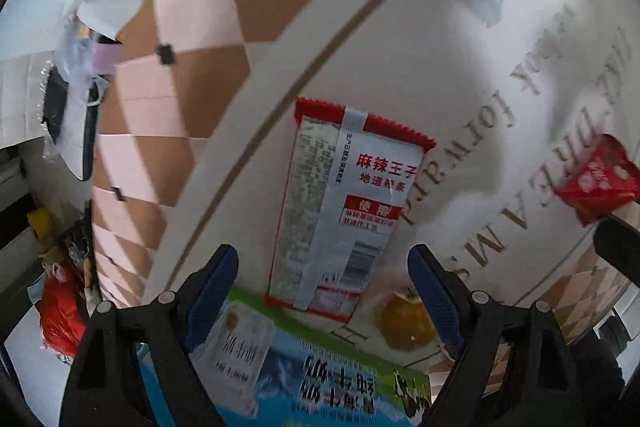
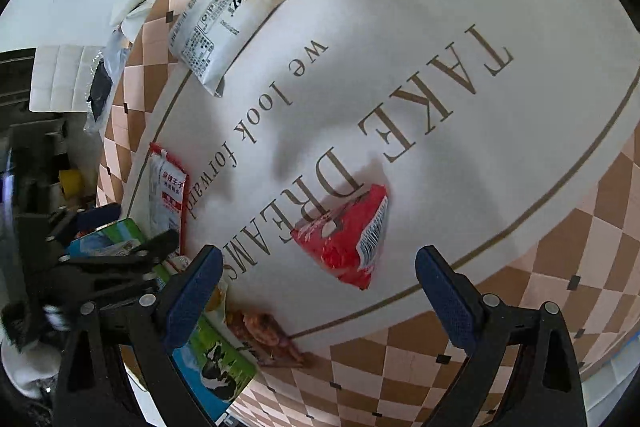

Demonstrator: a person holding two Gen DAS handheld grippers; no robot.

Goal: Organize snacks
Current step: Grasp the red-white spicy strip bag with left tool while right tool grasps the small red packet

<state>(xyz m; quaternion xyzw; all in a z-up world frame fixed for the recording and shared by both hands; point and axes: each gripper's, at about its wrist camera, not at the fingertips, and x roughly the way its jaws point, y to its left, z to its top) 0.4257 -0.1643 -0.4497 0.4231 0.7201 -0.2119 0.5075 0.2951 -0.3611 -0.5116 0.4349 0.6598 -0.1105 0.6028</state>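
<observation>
1. Target for the left gripper [image 1: 324,267] looks like the long silvery foil packet with red serrated ends [image 1: 344,203]. It lies flat on the white tablecloth with tan lettering [image 1: 460,67], straight ahead of the jaws. Jaws wide open, nothing in them.
2. Risk: the packet's near end sits against or over the blue-and-green milk carton [image 1: 312,367] lying right under the jaws. A close here could pinch the carton edge too, or just drag the packet.
3. Flat foil on cloth gives no edge to bite. The pads will likely slide off or bunch the cloth.
4. Clear-wrapped yellowish bun [image 1: 404,319] sits just beside the right-hand pad. Soft; easy to crush on descent.
5. The right gripper [image 2: 320,279] is also wide open and empty, and is over the small red crinkly snack pouch [image 2: 344,235], which lies on the lettering and is apart from the jaws. Puffy bag; could squirt out sideways.
6. Both grippers are near each other; the left one shows in the right wrist view by the carton. Collision risk if both converge.
7. The white pillow-shaped packet with black print [image 2: 224,23] straddles the cloth's tan border near the table's far side; a cloth tug could shift it.
</observation>
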